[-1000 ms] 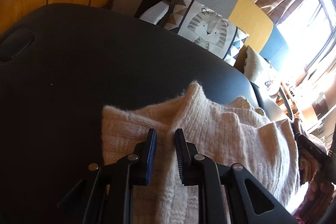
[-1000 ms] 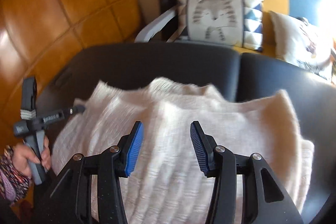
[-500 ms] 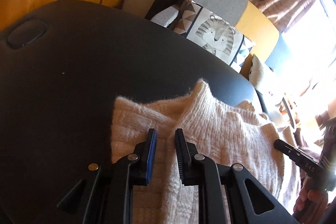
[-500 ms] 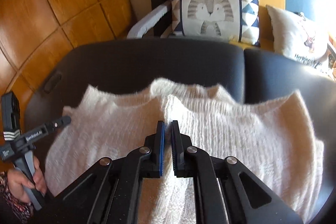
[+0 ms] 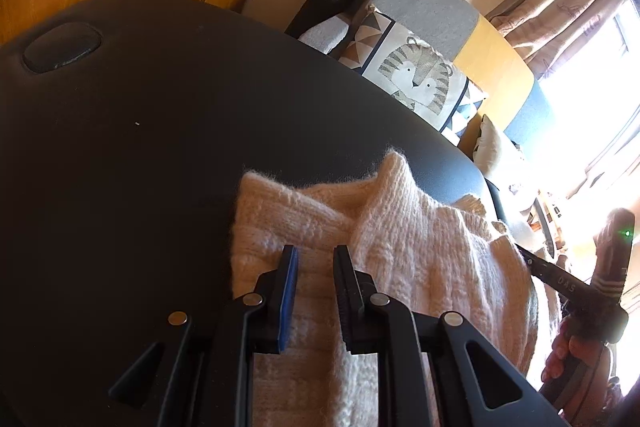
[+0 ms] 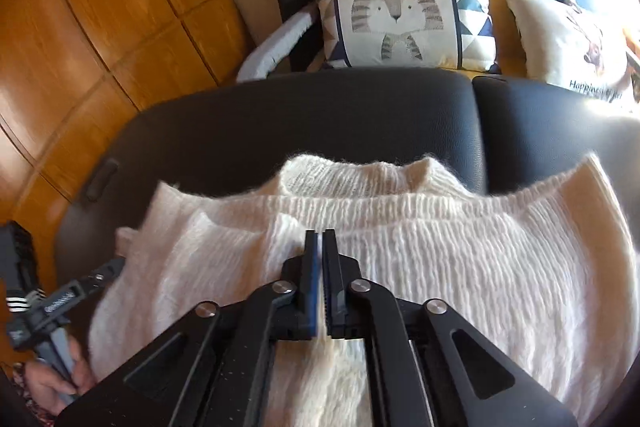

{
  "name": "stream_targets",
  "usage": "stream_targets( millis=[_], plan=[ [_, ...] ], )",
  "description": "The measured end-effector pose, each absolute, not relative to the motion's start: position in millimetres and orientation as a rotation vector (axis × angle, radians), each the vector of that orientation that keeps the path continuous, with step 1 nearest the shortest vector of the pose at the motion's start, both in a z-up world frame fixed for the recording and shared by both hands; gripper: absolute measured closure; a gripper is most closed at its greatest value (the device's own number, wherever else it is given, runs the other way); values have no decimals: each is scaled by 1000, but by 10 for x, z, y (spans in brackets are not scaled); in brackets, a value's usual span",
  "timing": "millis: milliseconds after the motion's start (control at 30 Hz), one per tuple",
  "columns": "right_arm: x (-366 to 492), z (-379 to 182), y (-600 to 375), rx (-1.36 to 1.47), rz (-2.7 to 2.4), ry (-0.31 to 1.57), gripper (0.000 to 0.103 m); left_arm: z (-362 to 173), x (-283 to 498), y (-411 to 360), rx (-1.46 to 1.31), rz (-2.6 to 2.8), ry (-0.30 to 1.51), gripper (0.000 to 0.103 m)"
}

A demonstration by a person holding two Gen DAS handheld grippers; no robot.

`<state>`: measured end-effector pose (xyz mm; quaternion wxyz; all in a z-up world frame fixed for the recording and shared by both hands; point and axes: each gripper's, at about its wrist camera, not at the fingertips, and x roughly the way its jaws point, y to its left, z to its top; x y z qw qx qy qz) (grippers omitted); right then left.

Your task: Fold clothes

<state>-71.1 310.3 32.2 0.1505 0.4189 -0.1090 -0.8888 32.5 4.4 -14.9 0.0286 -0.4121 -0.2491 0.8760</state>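
A cream knit sweater lies spread on a black padded table. In the left wrist view my left gripper sits over the sweater's left corner, its fingers a little apart with thick knit between them. My right gripper is shut on a raised ridge of knit near the sweater's middle, just below the neckline. Each gripper shows in the other's view at the sweater's edge: the right gripper at the right, the left gripper at the lower left.
A tiger cushion and a white cushion rest on a sofa behind the table. Wooden panels line the left wall. A seam splits the table top. The person's hands hold the gripper handles.
My right gripper went from open to shut on a ridge of the sweater and has drawn it toward the neckline. The left gripper's gap is unchanged; its view shifted slightly.
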Motion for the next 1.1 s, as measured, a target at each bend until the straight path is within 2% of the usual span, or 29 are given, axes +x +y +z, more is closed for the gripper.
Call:
stream_targets(
  millis=[67, 100, 133, 200, 433, 667, 700, 733, 800, 833, 967, 1100],
  plan=[
    [-569, 391, 3183, 1159, -2564, -366, 72, -148, 348, 39, -1248, 2706, -776, 85],
    [-512, 405, 3189, 1156, -2555, -372, 59, -150, 357, 41, -1243, 2701, -782, 85],
    [-456, 419, 3195, 1152, -2546, -379, 54, -149, 358, 39, -1241, 2690, -789, 85],
    [-375, 417, 3162, 1154, -2520, -356, 53, -145, 359, 33, -1241, 2665, -803, 85],
    [-359, 257, 2832, 1209, -2535, -125, 53, -45, 314, 105, -1319, 2586, -682, 85],
    [-407, 169, 2825, 1234, -2517, -144, 54, 244, 273, 297, -1231, 2640, -541, 85],
    [-414, 155, 2796, 1239, -2514, -102, 63, 292, 269, 325, -1212, 2651, -521, 85],
    [-418, 144, 2762, 1237, -2514, -46, 78, 311, 239, 392, -1218, 2651, -479, 85],
    [-441, 134, 2736, 1240, -2520, 19, 93, 277, 162, 530, -1252, 2635, -399, 85],
    [-453, 150, 2741, 1240, -2525, 20, 97, 252, 154, 553, -1264, 2636, -391, 85],
    [-477, 308, 2715, 1159, -2589, 46, 98, 147, 152, 602, -1305, 2648, -383, 85],
    [-561, 428, 2721, 1128, -2619, -12, 98, 42, 150, 652, -1346, 2660, -376, 85]
  ],
)
